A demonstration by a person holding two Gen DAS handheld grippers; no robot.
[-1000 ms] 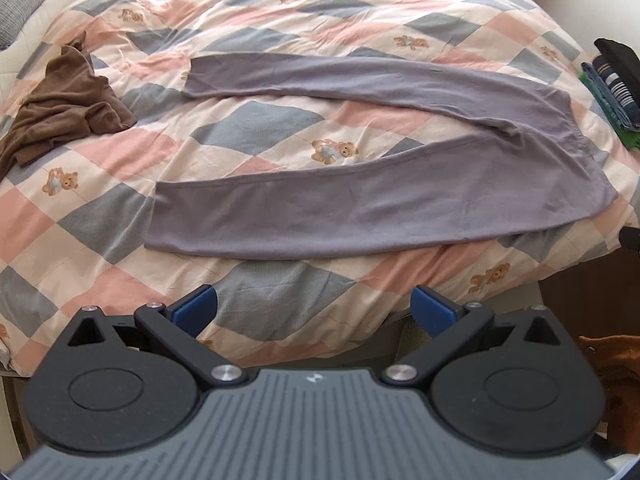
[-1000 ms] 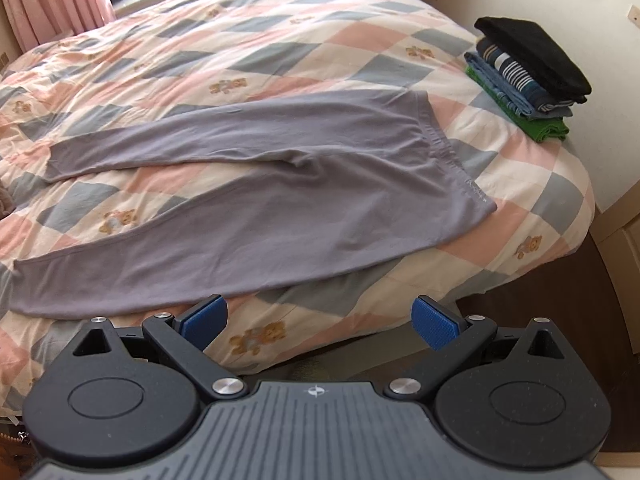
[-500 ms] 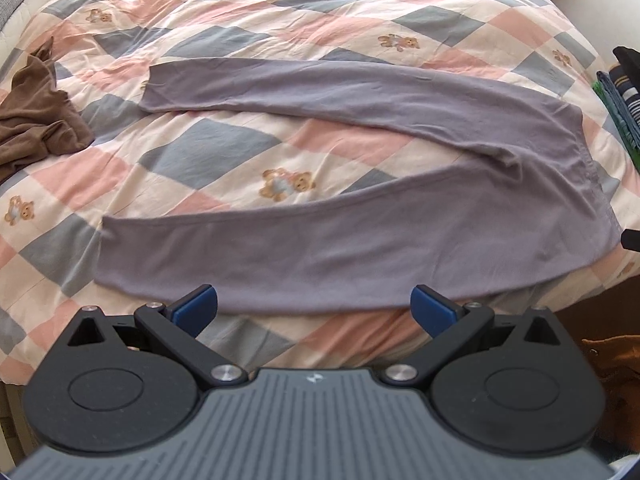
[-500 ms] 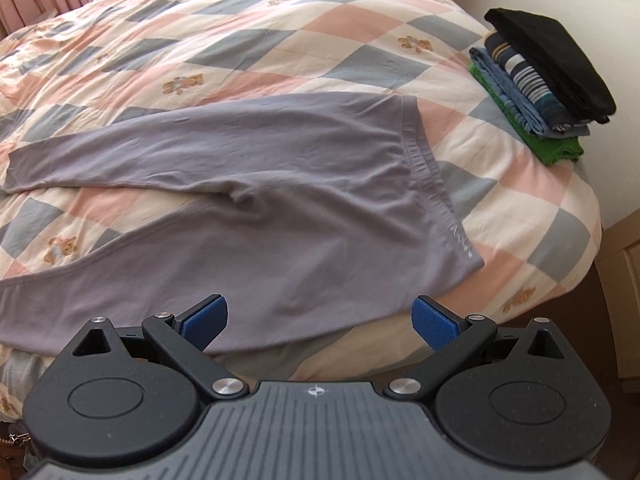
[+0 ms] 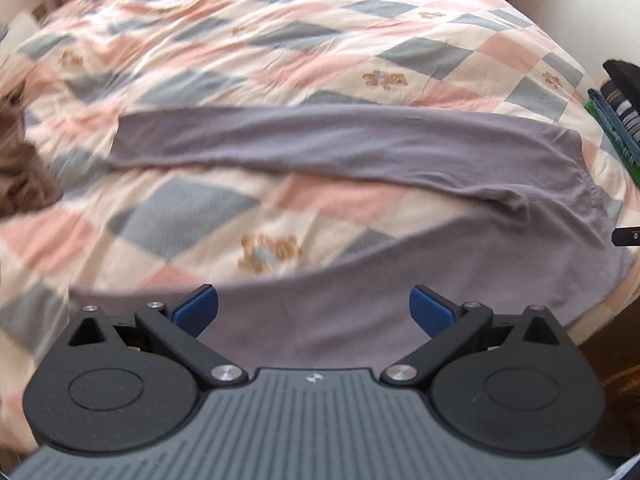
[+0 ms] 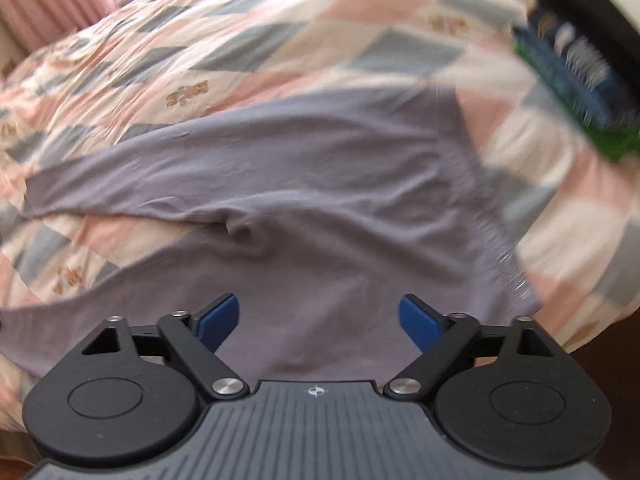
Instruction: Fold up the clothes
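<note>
**Grey trousers lying flat along the bed's near edge**

The grey trousers (image 5: 360, 184) are lying spread flat, both legs apart, long axis running along the bed (image 5: 320, 40) near its front edge, waistband toward my right. My left gripper (image 5: 314, 308) is hovering released over the nearer leg; my right gripper (image 6: 318, 316) is hanging spread wide above the seat. A folded stack (image 6: 576, 76) is sitting at the bed's right corner.

trousers: 1 (image 5: 360, 152) | brown garment: 1 (image 5: 20, 176) | stack of folded clothes: 1 (image 6: 580, 80) | quilt: 1 (image 5: 280, 40) | grippers: 2, left gripper (image 5: 314, 310), right gripper (image 6: 319, 318)
</note>
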